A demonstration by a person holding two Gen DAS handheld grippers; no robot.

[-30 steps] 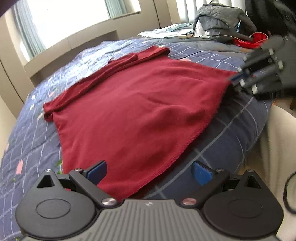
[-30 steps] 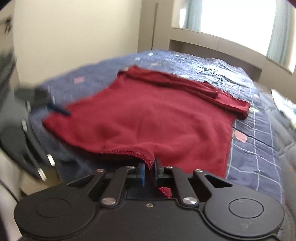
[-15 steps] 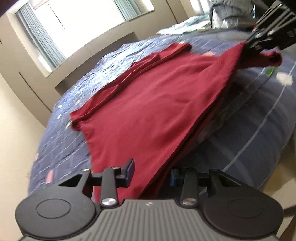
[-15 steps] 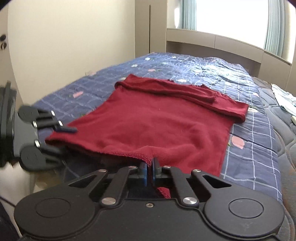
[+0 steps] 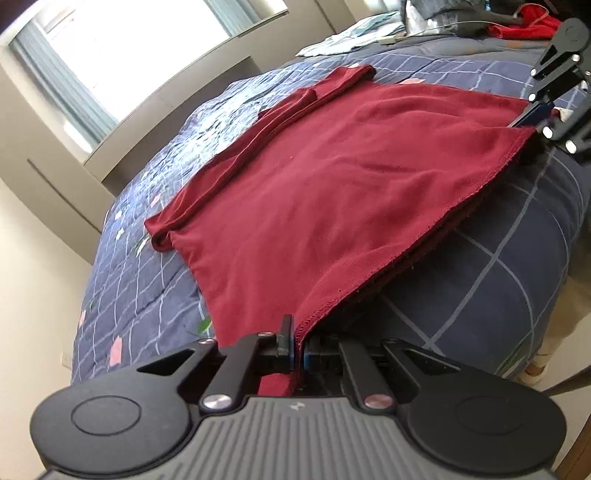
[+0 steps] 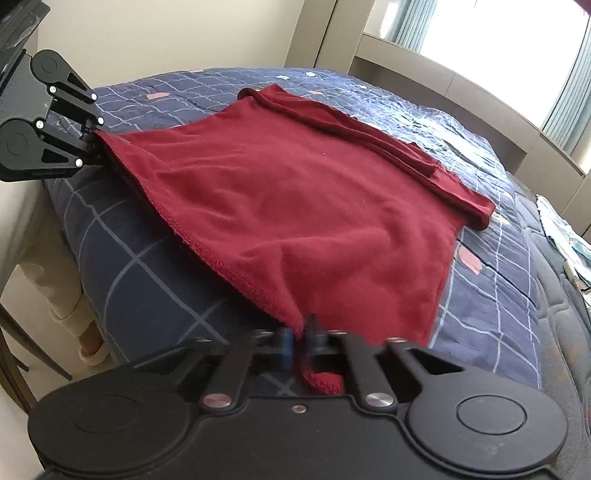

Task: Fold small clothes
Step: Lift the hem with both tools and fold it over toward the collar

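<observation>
Left wrist view: one dark red garment lies spread on a bed covered by one navy quilt with a pale grid. Its hem runs along the bed's near edge; two sleeves appear folded across its far side. Left claw has just been closing and is now clamped on the hem's near corner, cloth pinched between both blue pads. Right claw seen at the far end of the same hem, top right, closed tight on the other corner. Hem lifted slightly off the quilt between the two claws; dark shadow under it.

At the bed's far right corner: a heap of pale cloth and one bright red item, well apart from the garment. Details too small to tell.

Right wrist view: same garment, same bed. Right claw pinched shut on a hem corner, a fold of cloth bunched behind the pads. Left claw at upper left, gripping the opposite corner at the bed's edge. One window beyond the headboard. One slippered foot on the floor beside the bed's near edge.
</observation>
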